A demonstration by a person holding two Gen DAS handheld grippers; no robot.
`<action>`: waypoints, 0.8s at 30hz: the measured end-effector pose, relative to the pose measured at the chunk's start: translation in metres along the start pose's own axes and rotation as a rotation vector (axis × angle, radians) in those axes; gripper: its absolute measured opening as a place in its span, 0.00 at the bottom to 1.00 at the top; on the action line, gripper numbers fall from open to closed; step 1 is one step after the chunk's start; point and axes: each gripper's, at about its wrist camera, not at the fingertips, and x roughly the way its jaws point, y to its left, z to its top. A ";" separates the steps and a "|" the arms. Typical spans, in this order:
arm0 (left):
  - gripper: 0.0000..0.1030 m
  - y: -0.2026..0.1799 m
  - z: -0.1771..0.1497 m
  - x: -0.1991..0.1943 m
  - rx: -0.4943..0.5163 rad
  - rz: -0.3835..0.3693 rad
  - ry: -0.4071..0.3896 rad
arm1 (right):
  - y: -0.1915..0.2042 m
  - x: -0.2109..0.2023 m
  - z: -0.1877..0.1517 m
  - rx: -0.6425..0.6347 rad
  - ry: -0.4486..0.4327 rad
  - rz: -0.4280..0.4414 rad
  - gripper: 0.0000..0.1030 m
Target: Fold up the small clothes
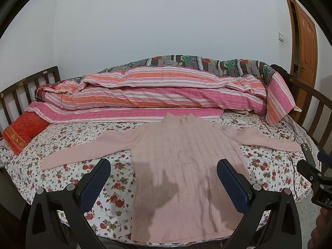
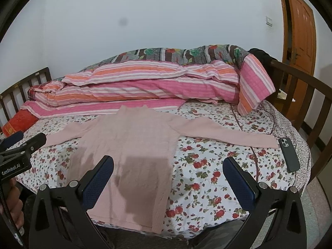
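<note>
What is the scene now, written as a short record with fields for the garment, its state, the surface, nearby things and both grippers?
garment: pink ribbed knit sweater
state: lying flat, front down or up unclear, both sleeves spread out, not yet folded
surface: bed with white floral sheet
nearby: dark smartphone near the right sleeve end; rolled pink striped quilt behind the collar; red embroidered cushion
left gripper: open, holding nothing
right gripper: open, holding nothing

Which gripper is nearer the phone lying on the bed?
Right. The phone lies just beyond and to the right of the right gripper. The left gripper hangs over the sweater's body, further left.
</note>
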 end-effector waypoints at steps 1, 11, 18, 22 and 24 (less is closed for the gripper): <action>1.00 0.000 0.000 0.000 0.000 0.000 -0.001 | 0.000 0.000 -0.001 0.000 0.000 0.001 1.00; 1.00 0.000 0.000 -0.002 0.001 0.001 -0.001 | 0.001 0.000 -0.002 0.002 0.000 0.004 1.00; 1.00 0.000 0.000 -0.001 -0.001 0.002 0.001 | 0.002 0.000 -0.002 0.002 0.001 0.005 1.00; 1.00 0.001 0.000 -0.001 -0.002 0.003 0.001 | 0.002 0.000 -0.002 0.004 0.001 0.006 1.00; 1.00 0.001 0.000 -0.001 -0.003 0.001 0.001 | 0.003 0.000 -0.002 0.002 0.000 0.005 1.00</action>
